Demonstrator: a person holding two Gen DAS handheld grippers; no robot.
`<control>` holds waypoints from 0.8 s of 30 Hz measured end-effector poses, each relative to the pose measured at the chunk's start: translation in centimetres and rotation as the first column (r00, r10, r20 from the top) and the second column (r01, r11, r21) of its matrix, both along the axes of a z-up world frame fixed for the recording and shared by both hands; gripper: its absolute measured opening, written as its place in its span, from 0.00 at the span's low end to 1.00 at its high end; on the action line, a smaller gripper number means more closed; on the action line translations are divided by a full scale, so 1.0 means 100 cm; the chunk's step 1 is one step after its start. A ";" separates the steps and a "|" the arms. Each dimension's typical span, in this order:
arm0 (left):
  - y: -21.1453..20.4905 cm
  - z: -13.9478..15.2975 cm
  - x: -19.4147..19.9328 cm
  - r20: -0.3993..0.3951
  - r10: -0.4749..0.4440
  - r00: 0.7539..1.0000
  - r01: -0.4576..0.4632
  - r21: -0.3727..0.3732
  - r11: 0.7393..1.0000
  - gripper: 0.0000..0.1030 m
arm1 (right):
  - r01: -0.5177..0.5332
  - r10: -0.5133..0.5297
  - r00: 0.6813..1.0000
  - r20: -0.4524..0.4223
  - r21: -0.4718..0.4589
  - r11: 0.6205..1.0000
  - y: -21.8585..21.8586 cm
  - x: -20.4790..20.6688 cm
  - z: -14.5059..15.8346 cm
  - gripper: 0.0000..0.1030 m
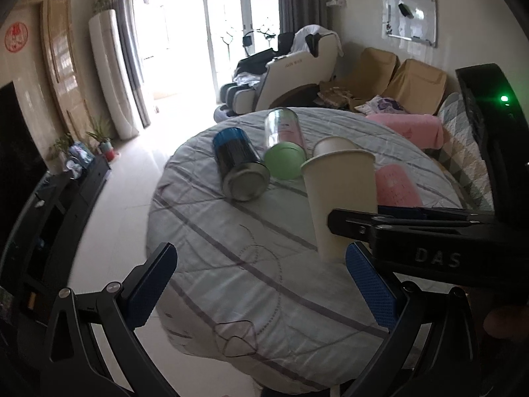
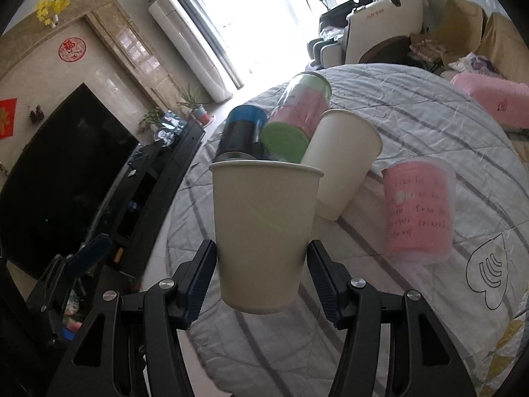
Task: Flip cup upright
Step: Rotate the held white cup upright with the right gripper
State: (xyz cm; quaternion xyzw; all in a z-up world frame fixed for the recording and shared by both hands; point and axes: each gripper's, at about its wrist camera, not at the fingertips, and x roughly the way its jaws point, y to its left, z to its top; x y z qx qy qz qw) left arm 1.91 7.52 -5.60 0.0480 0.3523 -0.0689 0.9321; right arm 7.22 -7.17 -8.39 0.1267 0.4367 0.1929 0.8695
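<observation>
Two pads of the right tongs (image 2: 261,274) clamp a cup (image 2: 264,231) upright, mouth up, above the counter (image 2: 413,125); left tongs (image 1: 261,284) gape empty nearby; another cup (image 2: 344,162) lies behind, beside cans (image 2: 299,122).

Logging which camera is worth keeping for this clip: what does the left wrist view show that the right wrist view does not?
Left wrist only: the left tool open and empty, the right tool seen side-on against the paper cup, and a whiteboard on the wall.

Right wrist only: both fingers of the right tool pressed on the cup, rim up, and a television.

Both: a second paper cup, blue can, green-lidded canister, pink cup, quilted table.
</observation>
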 end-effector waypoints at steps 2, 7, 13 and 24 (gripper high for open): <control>0.000 -0.005 0.000 -0.006 -0.010 1.000 0.010 -0.025 1.000 1.00 | 0.006 -0.006 1.000 0.009 -0.002 1.000 0.000 0.000 -0.002 0.57; -0.002 -0.011 0.000 0.000 -0.037 0.999 0.037 -0.053 0.998 1.00 | 0.023 -0.022 0.999 0.033 -0.021 1.000 -0.002 -0.001 -0.002 0.57; -0.006 -0.016 0.004 0.015 -0.066 0.998 0.067 -0.078 0.995 1.00 | 0.010 -0.008 0.997 0.082 -0.026 1.000 0.002 -0.006 0.007 0.57; -0.010 -0.037 0.014 -0.008 -0.021 1.000 0.020 -0.041 0.999 1.00 | -0.012 0.020 0.994 0.109 -0.076 0.997 0.009 -0.016 0.000 0.57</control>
